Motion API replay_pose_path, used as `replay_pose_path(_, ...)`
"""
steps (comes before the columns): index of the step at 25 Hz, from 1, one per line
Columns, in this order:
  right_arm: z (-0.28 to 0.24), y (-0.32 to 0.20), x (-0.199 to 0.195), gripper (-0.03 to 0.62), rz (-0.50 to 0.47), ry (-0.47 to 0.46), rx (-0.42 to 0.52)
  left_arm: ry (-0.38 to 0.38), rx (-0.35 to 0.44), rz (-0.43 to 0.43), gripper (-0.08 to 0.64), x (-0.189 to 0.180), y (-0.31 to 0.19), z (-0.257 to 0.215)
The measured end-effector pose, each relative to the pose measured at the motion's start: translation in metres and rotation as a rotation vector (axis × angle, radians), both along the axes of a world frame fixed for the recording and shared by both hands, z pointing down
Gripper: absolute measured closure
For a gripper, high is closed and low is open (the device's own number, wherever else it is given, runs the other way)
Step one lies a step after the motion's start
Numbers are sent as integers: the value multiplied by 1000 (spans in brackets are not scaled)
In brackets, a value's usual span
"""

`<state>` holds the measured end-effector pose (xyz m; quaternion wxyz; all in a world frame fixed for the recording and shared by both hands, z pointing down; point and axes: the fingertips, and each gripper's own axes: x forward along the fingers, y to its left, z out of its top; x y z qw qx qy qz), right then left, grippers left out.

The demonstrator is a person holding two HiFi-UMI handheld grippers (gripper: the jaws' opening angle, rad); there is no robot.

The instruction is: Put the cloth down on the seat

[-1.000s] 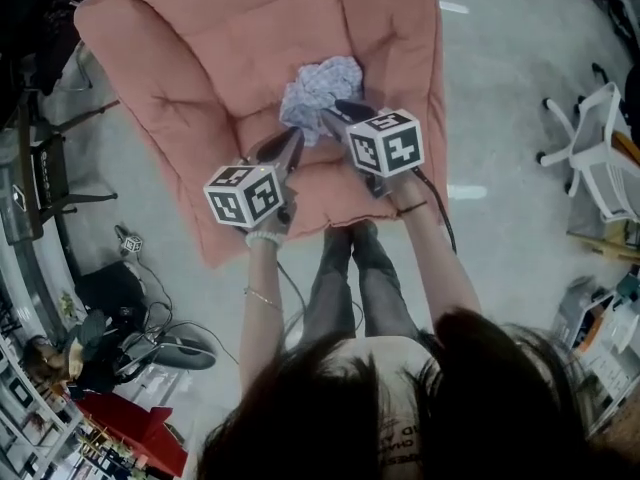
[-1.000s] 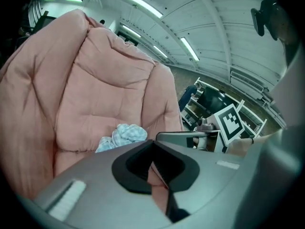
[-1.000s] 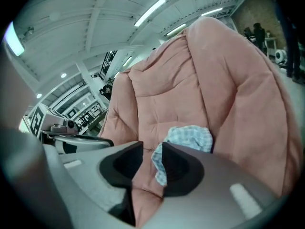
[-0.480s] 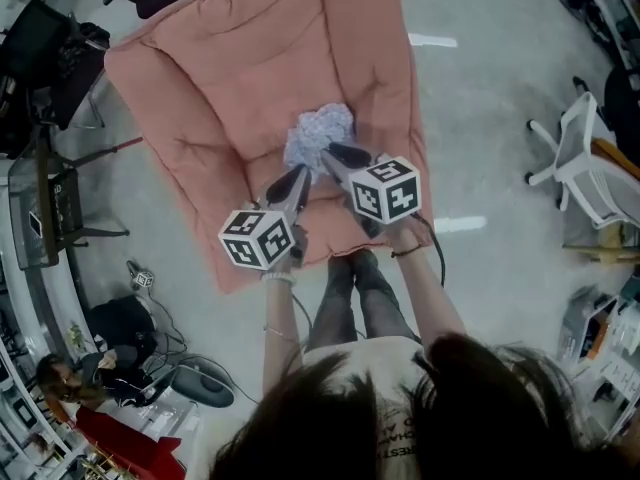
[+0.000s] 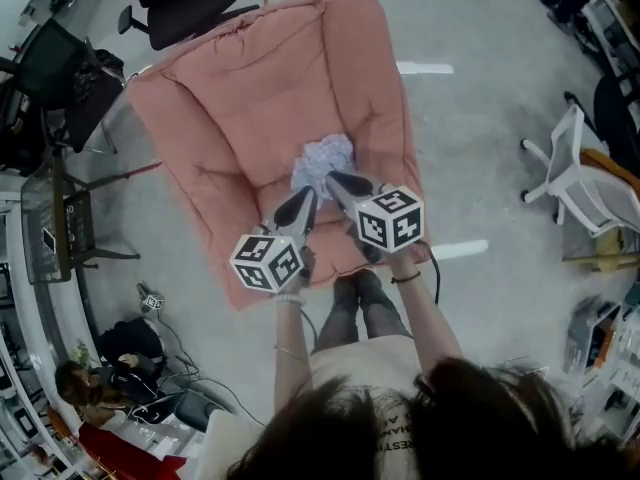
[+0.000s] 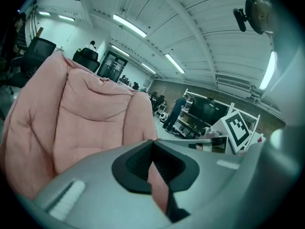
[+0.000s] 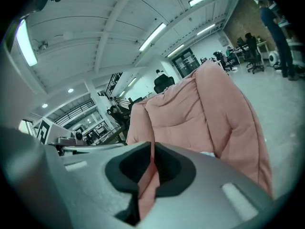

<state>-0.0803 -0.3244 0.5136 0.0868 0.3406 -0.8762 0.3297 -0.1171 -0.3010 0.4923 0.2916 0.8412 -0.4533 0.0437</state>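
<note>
Since a second ago the whole seat (image 5: 250,98) has come into the head view and looks smaller, as if the person has straightened up and drawn back from it. The cloth (image 5: 328,158) has kept its place. It lies in a pale crumpled heap in the dip of the seat, where the back padding meets the base, a little toward the seat's right arm.

The left gripper (image 5: 304,202) and the right gripper (image 5: 337,181) both hang over the seat's front part, tips pointing toward the seat's back. The right tip is just at the near edge of the cloth and the left tip is just beside it.

In the left gripper view the jaws of the left gripper (image 6: 152,149) are clenched tip to tip on nothing, with only the pink padding showing behind them. In the right gripper view the jaws of the right gripper (image 7: 152,151) are closing and almost meet. Nothing is between them either.

The cloth looks set down and let go, so the step in hand is probably the retreat. To do it well, lift both grippers up and back toward the seat's front edge, and keep the right tip from dragging through the nearest fold. Before moving far, look once to check that no fold rises with the closing jaws. Leave the heap as it lies in the seat.
</note>
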Motion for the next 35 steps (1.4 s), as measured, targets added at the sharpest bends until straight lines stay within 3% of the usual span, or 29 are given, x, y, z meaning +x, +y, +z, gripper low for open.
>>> replay_pose_path(11,-59,15,-1,589,1,-25,83,-16,80,23,561,3,16,-49)
replay_pose_path(18,-85,26,-8,589,-55,-18,145,-41,134,46,561,7,25,-72)
replay_pose_path(35,-116,35,3,591,-56,-7,233,-45,212,36,561,5,32,-102)
